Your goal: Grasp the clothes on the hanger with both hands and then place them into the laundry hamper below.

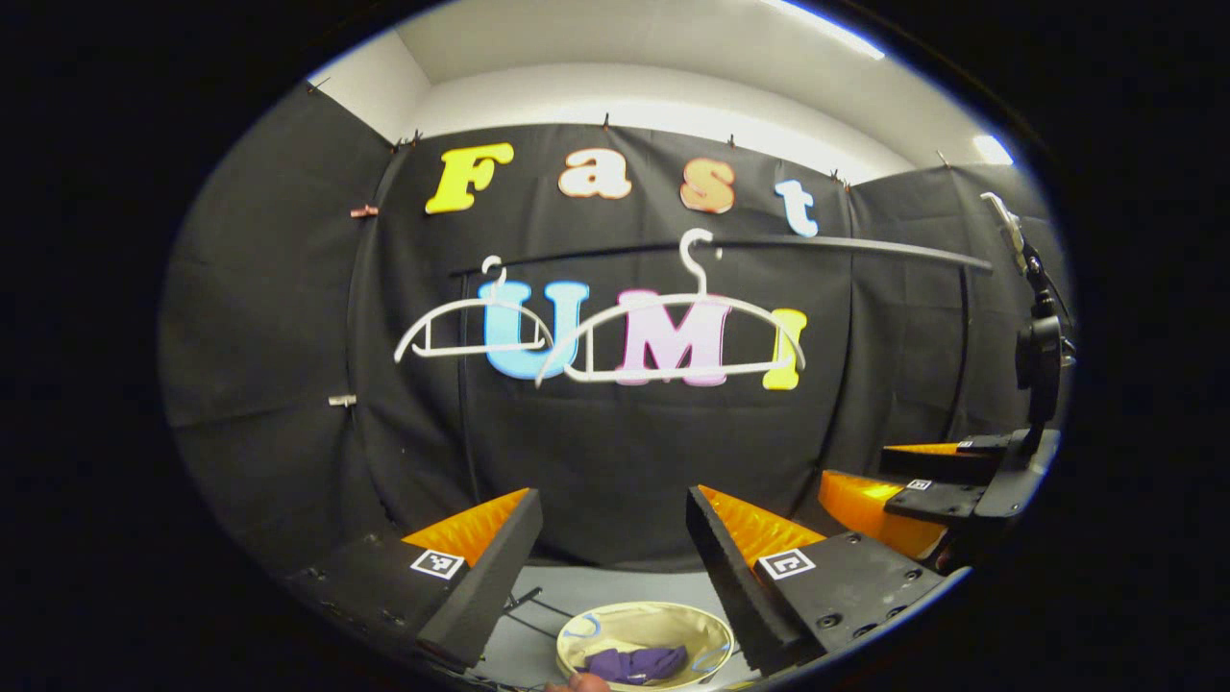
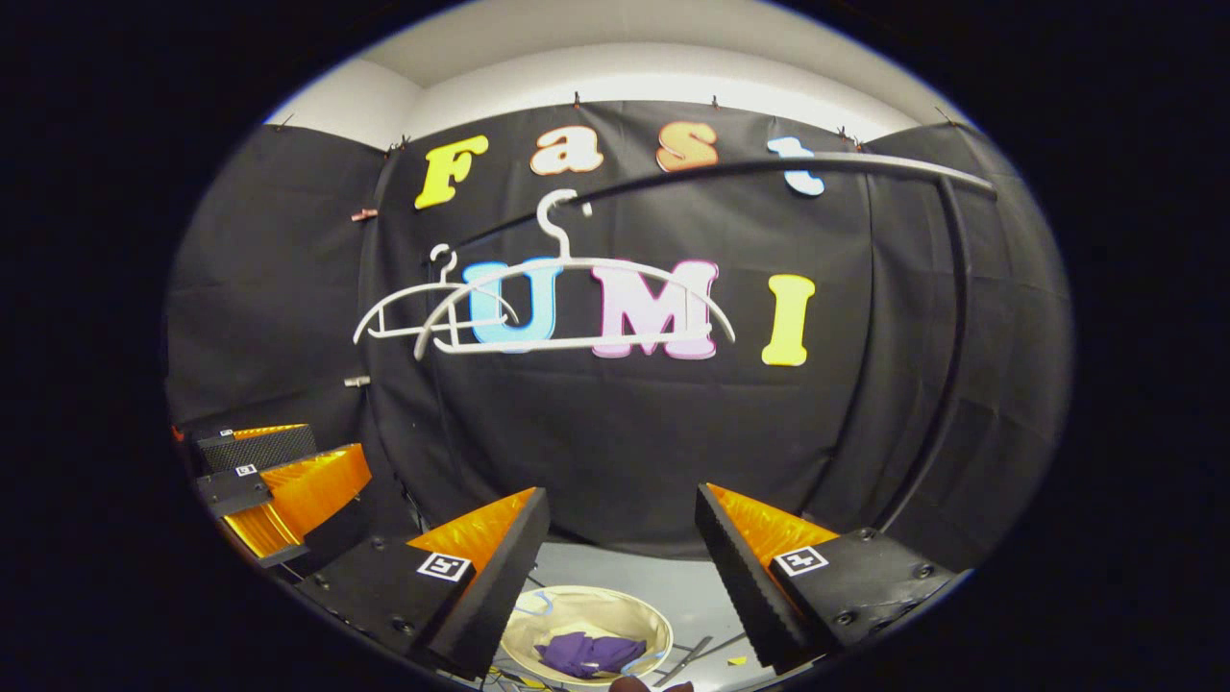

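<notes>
**Purple clothes lying in the hamper, both grippers hanging empty above**

Purple cloth is lying bunched in the bottom of the round, pale laundry hamper (image 1: 646, 630), which is sitting on the grey floor. In the left gripper view the purple clothes (image 1: 637, 663) are showing low in the gap between the fingers of the left gripper (image 1: 615, 524), well below and apart from it. Its fingers are standing wide apart and gripping nothing. The right gripper (image 1: 889, 481) is showing at the right of that view, near the left one; how wide it stands there is hard to tell.

In the right gripper view the clothes (image 2: 586, 654) are again lying in the hamper (image 2: 586, 615), under the right gripper (image 2: 623, 524), whose fingers are spread wide and holding nothing. The left gripper (image 2: 279, 471) is hanging at the left.

Two white hangers (image 1: 673, 336) are hanging bare on the dark rail (image 1: 846, 245) ahead, well above both grippers.
</notes>
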A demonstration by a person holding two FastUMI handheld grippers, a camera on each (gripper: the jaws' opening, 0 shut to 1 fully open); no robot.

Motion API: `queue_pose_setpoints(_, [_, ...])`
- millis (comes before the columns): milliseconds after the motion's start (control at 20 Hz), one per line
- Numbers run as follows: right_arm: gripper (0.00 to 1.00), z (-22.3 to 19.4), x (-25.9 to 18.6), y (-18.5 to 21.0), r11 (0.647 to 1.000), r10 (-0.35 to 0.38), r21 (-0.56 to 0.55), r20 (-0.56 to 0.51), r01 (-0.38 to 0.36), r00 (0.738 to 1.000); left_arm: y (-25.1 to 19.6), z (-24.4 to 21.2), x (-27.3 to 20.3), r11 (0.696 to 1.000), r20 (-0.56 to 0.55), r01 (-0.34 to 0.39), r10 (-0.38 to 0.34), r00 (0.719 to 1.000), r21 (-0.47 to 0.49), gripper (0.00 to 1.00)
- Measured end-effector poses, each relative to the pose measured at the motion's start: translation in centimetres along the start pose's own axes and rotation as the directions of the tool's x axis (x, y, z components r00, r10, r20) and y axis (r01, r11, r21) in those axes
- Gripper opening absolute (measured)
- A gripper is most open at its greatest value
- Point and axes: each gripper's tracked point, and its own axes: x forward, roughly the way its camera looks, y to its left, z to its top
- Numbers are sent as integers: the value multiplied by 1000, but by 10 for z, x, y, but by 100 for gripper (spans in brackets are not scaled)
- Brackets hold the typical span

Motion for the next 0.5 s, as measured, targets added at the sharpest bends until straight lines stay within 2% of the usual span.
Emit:
queue_pose_setpoints(100, [98,21,-19,3,1000,-10,-9,37,11,999,7,25,-15,1000,31,-15,15,999,12,99])
queue_pose_setpoints(150, [98,31,-27,5,1000,-19,-5,64,19,998,6,37,-23,1000,48,-15,14,999,20,92])
queue_pose_setpoints(500, [97,72,-85,10,999,-48,0,187,49,981,9,58,-66,999,98,-27,24,995,38,92])
